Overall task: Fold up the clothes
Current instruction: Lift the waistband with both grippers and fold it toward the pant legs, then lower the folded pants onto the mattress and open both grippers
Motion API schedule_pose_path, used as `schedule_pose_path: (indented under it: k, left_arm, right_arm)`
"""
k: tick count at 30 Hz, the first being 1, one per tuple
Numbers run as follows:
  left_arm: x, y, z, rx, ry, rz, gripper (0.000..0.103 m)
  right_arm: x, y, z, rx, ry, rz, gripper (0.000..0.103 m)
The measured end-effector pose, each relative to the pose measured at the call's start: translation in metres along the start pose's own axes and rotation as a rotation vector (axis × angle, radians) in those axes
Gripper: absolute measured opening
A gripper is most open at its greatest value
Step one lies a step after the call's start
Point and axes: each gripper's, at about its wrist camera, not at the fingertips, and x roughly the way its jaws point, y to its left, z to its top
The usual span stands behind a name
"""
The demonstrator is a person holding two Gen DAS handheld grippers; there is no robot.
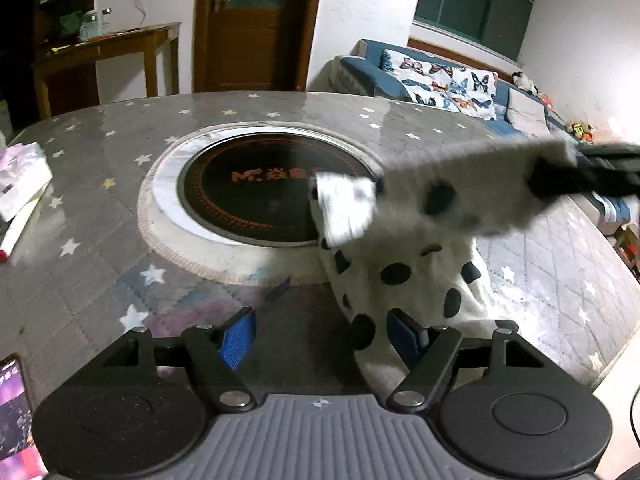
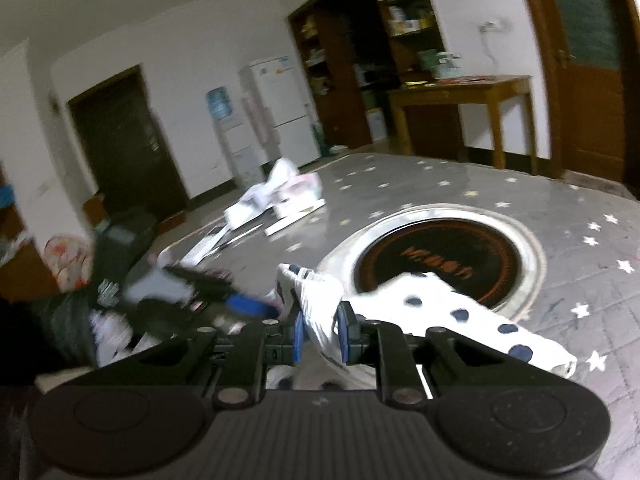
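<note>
- The right gripper (image 2: 320,330) is pinching a bunched edge of the spotted garment (image 2: 448,312), jaws drawn narrow on the cloth.
- From that gripper, the garment is trailing ahead and off to its right, its long axis running toward the round hob (image 2: 440,264) set in the desk (image 2: 580,248).
- The left gripper (image 1: 320,340) is standing wide with nothing pressed between its pads; the garment (image 1: 400,280) is lying just ahead and to its right, touching or brushing the right finger (image 1: 406,334), I cannot tell which.
- In the left view the garment's top is stretched up and rightward to the right gripper (image 1: 560,180), blurred, so it is hanging, not lying flat.
- The left gripper is the nearer one to the loose lower hem, so I judge it best placed to catch that.
- Ahead and left of the left gripper the desk is offering flat room; papers (image 1: 20,188) and a phone (image 1: 12,396) are crowding its far left, and the desk edge is close on the right.
</note>
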Motion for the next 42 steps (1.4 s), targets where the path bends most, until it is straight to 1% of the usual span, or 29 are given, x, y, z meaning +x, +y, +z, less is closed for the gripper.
schedule_pose_path:
  k: [7, 9, 11, 12, 15, 19, 21, 23, 26, 27, 28, 30, 32, 33, 35, 37, 39, 42]
  left_arm:
    - [-0.013, 0.012, -0.007, -0.028, -0.017, 0.039, 0.075]
    - [-0.017, 0.015, -0.007, -0.035, -0.028, 0.051, 0.075]
    - [-0.021, 0.017, -0.006, -0.039, -0.039, 0.059, 0.075]
    - [-0.022, 0.017, -0.006, -0.038, -0.047, 0.062, 0.075]
    - [-0.029, 0.018, 0.0, -0.033, -0.078, 0.07, 0.075]
    - [-0.038, 0.016, 0.01, -0.022, -0.121, 0.064, 0.075]
    - [-0.04, 0.012, 0.014, -0.01, -0.14, 0.047, 0.075]
    - [-0.041, 0.005, 0.017, 0.001, -0.159, 0.016, 0.075]
    - [-0.039, -0.01, 0.018, 0.015, -0.175, -0.061, 0.073]
    - [-0.037, -0.016, 0.018, 0.024, -0.174, -0.088, 0.073]
    - [-0.035, -0.022, 0.017, 0.035, -0.171, -0.114, 0.07]
    - [-0.03, -0.035, 0.016, 0.058, -0.166, -0.165, 0.067]
    - [-0.022, -0.043, 0.012, 0.074, -0.144, -0.201, 0.058]
    - [-0.018, -0.046, 0.009, 0.078, -0.127, -0.214, 0.056]
    - [-0.009, -0.05, 0.0, 0.083, -0.087, -0.236, 0.051]
    - [-0.003, -0.051, -0.008, 0.093, -0.05, -0.246, 0.048]
    - [0.001, -0.049, -0.016, 0.103, -0.025, -0.247, 0.048]
    - [0.0, -0.05, -0.017, 0.12, -0.024, -0.237, 0.048]
  right_arm:
    - [-0.004, 0.034, -0.031, -0.1, 0.054, 0.003, 0.016]
    - [-0.004, 0.042, -0.041, -0.153, 0.074, 0.003, 0.017]
    - [0.0, 0.05, -0.053, -0.234, 0.11, -0.03, 0.017]
    - [0.002, 0.053, -0.059, -0.262, 0.129, -0.038, 0.021]
    - [0.003, 0.055, -0.067, -0.256, 0.163, 0.003, 0.029]
    - [-0.001, 0.057, -0.07, -0.246, 0.197, 0.022, 0.03]
    - [-0.005, 0.055, -0.068, -0.229, 0.202, 0.012, 0.03]
    - [-0.008, 0.052, -0.064, -0.195, 0.18, -0.008, 0.03]
    - [-0.001, 0.044, -0.058, -0.138, 0.149, -0.046, 0.03]
    - [0.003, 0.041, -0.056, -0.119, 0.139, -0.06, 0.032]
    - [0.006, 0.038, -0.055, -0.1, 0.128, -0.074, 0.036]
    - [0.014, 0.032, -0.056, -0.062, 0.128, -0.089, 0.036]
    - [0.021, 0.027, -0.061, -0.037, 0.15, -0.104, 0.036]
    - [0.022, 0.025, -0.064, -0.028, 0.163, -0.11, 0.036]
    - [0.021, 0.021, -0.067, -0.011, 0.174, -0.122, 0.036]
    - [0.015, 0.015, -0.065, 0.003, 0.163, -0.135, 0.038]
    - [0.01, 0.007, -0.059, 0.01, 0.141, -0.175, 0.042]
    - [0.008, -0.008, -0.047, 0.022, 0.113, -0.244, 0.043]
